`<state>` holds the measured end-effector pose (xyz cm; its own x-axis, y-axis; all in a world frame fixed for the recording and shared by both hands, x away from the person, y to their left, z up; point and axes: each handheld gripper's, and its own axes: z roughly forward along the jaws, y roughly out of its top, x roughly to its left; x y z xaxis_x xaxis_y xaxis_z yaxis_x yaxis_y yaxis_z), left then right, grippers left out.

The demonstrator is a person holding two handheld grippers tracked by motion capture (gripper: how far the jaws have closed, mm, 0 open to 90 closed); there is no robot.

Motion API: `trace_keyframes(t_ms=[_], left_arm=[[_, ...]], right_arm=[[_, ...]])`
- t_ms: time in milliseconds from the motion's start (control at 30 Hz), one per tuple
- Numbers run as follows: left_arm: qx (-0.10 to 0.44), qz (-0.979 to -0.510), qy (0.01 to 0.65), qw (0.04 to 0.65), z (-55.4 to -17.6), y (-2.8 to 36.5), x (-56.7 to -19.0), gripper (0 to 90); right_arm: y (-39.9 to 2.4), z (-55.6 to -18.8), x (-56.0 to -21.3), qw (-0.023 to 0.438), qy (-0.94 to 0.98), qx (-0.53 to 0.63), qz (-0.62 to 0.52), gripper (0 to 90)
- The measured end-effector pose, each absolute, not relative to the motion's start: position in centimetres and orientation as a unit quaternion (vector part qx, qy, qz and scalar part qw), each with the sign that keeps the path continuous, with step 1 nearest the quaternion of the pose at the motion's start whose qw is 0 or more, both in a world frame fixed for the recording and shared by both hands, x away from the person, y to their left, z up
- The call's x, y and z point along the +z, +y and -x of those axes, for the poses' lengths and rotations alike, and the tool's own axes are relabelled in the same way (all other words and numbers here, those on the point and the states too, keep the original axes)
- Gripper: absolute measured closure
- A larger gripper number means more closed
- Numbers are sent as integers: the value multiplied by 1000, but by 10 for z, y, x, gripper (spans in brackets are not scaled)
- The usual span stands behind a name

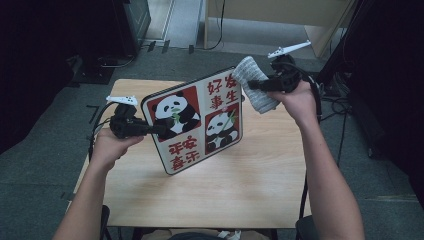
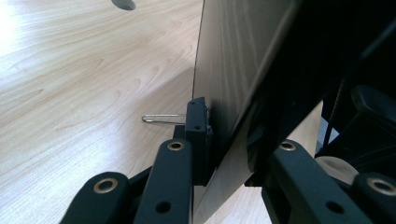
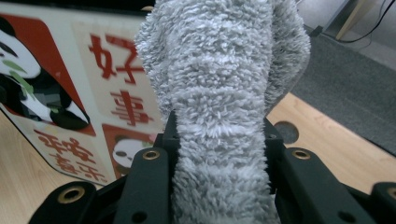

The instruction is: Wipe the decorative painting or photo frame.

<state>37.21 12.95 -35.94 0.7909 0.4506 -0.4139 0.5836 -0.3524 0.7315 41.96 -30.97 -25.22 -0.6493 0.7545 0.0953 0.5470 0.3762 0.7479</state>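
A panda board is held tilted above the table while a grey cloth is brought to its upper corner.

The board is gripped by its left edge in the left gripper, whose jaws are closed tight on the thin panel, seen edge-on in the left gripper view; it appears to be propped up this way so that the printed face is offered to the cloth. The folded cloth is pinched between the narrowly set jaws of the right gripper, and its free end is held just beside the board's top right corner, probably for wiping. Contact between cloth and board cannot be confirmed.
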Motion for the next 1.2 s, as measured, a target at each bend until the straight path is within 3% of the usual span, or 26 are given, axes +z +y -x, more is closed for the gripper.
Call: trace_keyframes(t_ms=[333,1200], left_arm=[[-78,-819,306,479,-377,132,-361,781],[-83,-819,301,481,-378,134,-362,777]], right_arm=[[-292,-428,-214,168,814,406,-381,660],[-289,-433,-259,135,829,380,-387,662]])
